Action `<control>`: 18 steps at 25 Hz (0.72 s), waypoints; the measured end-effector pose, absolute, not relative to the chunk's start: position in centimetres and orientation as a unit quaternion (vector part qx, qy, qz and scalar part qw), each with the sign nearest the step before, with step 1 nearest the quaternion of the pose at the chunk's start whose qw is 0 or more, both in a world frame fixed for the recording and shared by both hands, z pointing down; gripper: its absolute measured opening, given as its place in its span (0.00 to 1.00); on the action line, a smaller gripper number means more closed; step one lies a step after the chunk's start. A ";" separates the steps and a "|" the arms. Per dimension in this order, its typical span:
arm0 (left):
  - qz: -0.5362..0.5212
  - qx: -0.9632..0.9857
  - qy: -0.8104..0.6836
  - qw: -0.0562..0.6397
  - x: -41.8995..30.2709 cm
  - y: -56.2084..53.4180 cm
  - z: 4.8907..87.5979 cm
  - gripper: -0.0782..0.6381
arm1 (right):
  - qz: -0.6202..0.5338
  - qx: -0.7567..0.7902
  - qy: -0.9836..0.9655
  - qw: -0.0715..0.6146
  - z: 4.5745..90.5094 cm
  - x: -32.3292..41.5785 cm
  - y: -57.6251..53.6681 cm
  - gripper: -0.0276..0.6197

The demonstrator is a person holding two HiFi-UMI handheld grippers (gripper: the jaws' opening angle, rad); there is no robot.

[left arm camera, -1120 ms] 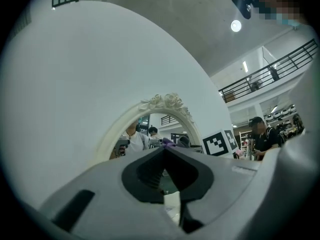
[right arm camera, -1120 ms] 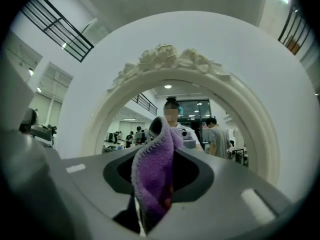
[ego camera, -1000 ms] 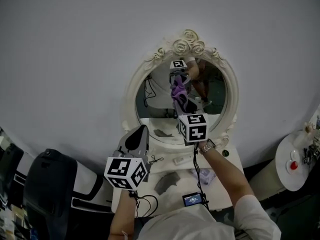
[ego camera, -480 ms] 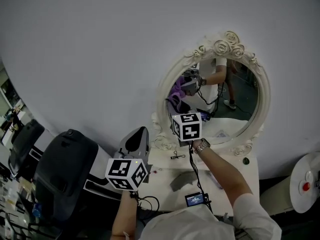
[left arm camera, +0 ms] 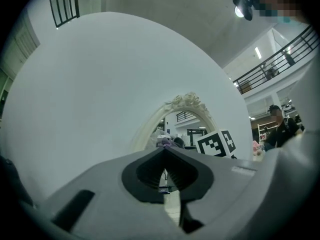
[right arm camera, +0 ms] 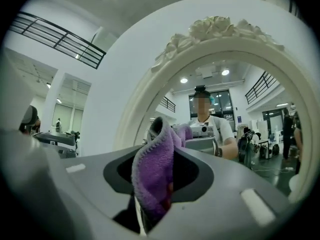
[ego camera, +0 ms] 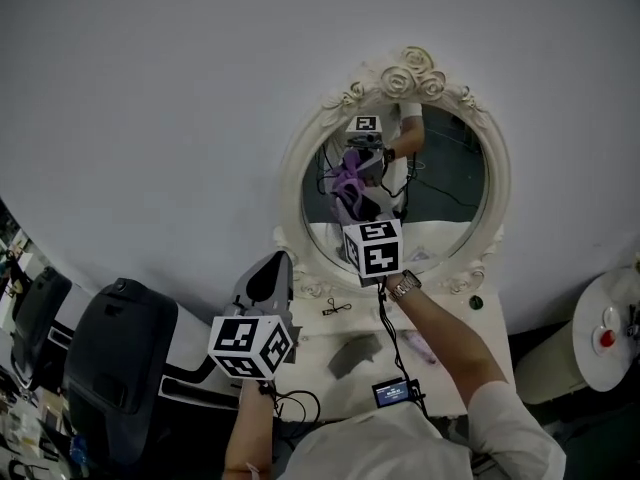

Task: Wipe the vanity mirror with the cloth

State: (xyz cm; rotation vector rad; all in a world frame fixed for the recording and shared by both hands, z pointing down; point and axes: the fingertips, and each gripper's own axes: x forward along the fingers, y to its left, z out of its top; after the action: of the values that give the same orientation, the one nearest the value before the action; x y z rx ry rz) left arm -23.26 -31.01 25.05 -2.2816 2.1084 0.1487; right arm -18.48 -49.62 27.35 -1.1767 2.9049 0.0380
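Note:
The oval vanity mirror (ego camera: 420,183) hangs in a white frame (ego camera: 296,183) crowned with carved roses. My right gripper (ego camera: 352,196) is raised to the left half of the glass, shut on a purple cloth (ego camera: 349,176) that is at the mirror surface. Along its jaws, the right gripper (right arm camera: 161,132) pinches the cloth (right arm camera: 152,176), which sticks out past the tips before the mirror (right arm camera: 227,99). Lower left, my left gripper (ego camera: 279,261) hangs away from the mirror. Seen along its jaws, the left gripper (left arm camera: 165,150) is shut with nothing in it.
A white vanity table (ego camera: 315,343) below the mirror carries a grey object (ego camera: 355,353), a small screen device (ego camera: 392,392) and small items. A black chair (ego camera: 110,358) stands at the left. A round white side table (ego camera: 600,353) is at the right.
The right gripper carried the cloth from the middle of the glass to its left edge, then a little back inward. The left gripper has stayed low and shut.

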 end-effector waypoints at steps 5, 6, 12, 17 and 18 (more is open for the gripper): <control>0.043 -0.777 0.628 0.005 -18.1 -34.0 25.9 0.11 | 0.014 -0.430 0.903 0.003 27.6 -11.2 -51.7 0.25; 0.043 -0.785 0.619 0.003 -17.1 -34.6 26.0 0.11 | 0.011 -0.441 0.897 0.003 27.6 -9.7 -52.2 0.25; 0.046 -0.822 0.567 -0.003 -11.5 -37.4 26.4 0.11 | 0.013 -0.507 0.862 -0.007 27.9 -0.6 -54.9 0.25; 0.048 -0.837 0.544 -0.011 -8.7 -39.1 27.1 0.11 | 0.012 -0.544 0.839 -0.015 28.5 4.8 -56.7 0.25; 0.048 -0.838 0.544 -0.013 -8.5 -39.2 27.2 0.11 | 0.012 -0.550 0.835 -0.016 28.6 5.7 -57.0 0.25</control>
State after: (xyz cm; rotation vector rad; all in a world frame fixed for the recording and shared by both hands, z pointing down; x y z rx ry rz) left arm -8.50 -39.24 27.16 -2.6539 1.7229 0.1517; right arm 5.66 -56.96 28.63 -1.7447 2.6504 0.0379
